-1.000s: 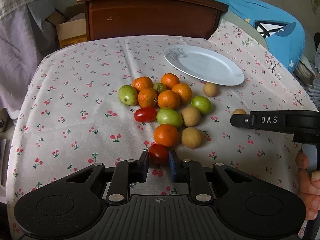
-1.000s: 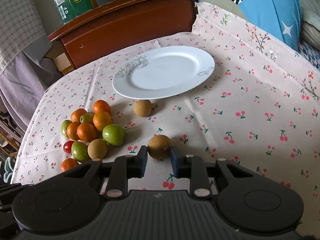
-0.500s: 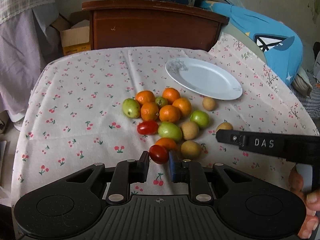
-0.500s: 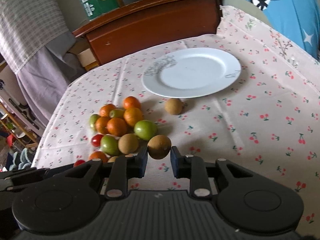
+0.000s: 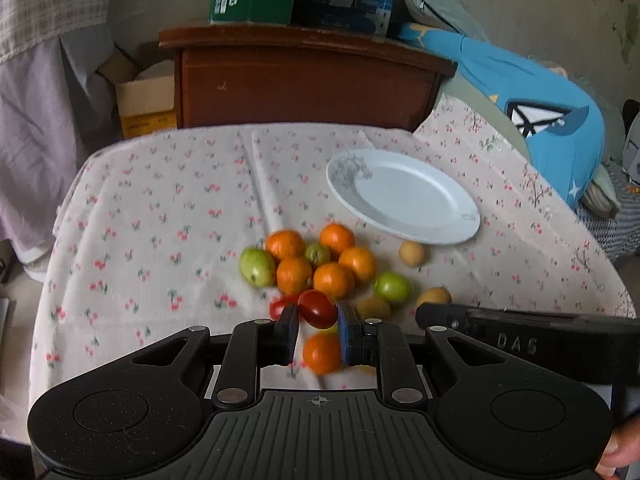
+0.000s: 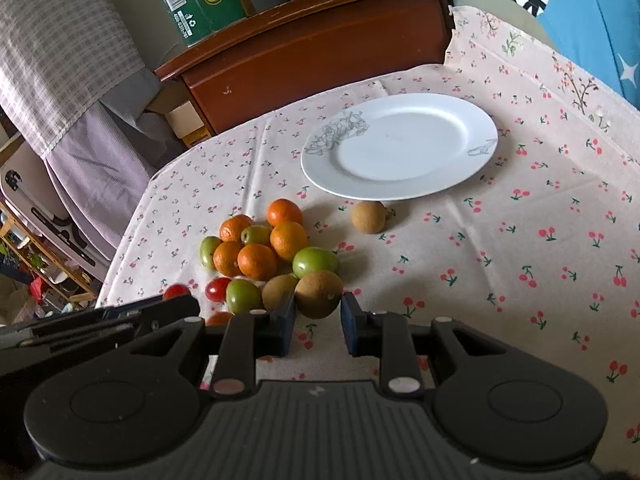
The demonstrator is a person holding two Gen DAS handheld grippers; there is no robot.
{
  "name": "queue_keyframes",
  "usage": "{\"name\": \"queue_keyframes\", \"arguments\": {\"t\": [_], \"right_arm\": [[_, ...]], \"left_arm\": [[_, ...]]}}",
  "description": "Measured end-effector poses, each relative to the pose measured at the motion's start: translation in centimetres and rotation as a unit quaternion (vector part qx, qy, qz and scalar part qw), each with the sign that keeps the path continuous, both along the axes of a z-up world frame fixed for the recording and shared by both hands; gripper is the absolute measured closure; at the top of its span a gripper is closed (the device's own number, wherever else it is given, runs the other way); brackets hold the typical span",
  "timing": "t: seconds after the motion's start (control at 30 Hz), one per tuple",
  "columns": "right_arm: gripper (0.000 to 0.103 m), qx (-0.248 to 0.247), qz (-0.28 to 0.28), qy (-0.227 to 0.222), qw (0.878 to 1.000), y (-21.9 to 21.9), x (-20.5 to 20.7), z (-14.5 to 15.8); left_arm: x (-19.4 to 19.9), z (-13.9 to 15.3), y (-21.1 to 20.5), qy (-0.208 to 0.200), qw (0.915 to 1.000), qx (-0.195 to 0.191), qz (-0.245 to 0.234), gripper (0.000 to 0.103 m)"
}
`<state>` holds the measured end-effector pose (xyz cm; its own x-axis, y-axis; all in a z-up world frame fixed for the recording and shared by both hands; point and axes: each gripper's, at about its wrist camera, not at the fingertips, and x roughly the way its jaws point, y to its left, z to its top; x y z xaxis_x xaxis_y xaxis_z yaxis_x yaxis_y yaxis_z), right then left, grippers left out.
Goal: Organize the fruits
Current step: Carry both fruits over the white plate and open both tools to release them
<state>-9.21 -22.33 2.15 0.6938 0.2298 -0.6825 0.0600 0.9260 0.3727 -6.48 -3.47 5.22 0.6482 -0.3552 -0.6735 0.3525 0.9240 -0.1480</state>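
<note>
Cherry-print tablecloth (image 6: pixel 520 240). White plate (image 6: pixel 400 148), bare, far side. Fruit cluster (image 5: pixel 316 264) of oranges and green fruits, mid-cloth. Right gripper (image 6: pixel 318 316) pinching brown fruit (image 6: pixel 319 294). Left gripper (image 5: pixel 318 326) pinching cherry tomato (image 5: pixel 317 309) above the cluster.

White plate (image 6: pixel 400 184) with grey sketch, cherry-print cream tablecloth (image 6: pixel 520 240), orange, green, red, brown fruits (image 6: pixel 256 260)

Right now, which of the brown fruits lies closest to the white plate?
The lone brown fruit just off the plate rim, apart from the pile. The others are further away: one beside the green fruits, one in the right gripper.
</note>
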Motion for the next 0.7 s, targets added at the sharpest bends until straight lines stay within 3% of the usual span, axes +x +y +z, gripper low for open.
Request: {"name": "queue_keyframes", "arguments": {"t": [0.33, 0.7], "right_arm": [[0.078, 0.006, -0.008, -0.016, 1.000, -1.9, 2.3, 2.5], [0.078, -0.003, -0.040, 0.004, 0.999, -5.0, 6.1, 1.6]], "left_arm": [[3.0, 1.9, -1.6, -0.009, 0.9993, -0.016, -0.031, 0.085], [7.2, 1.3, -5.1, -0.002, 0.9976, -0.015, -0.067, 0.085]]}}
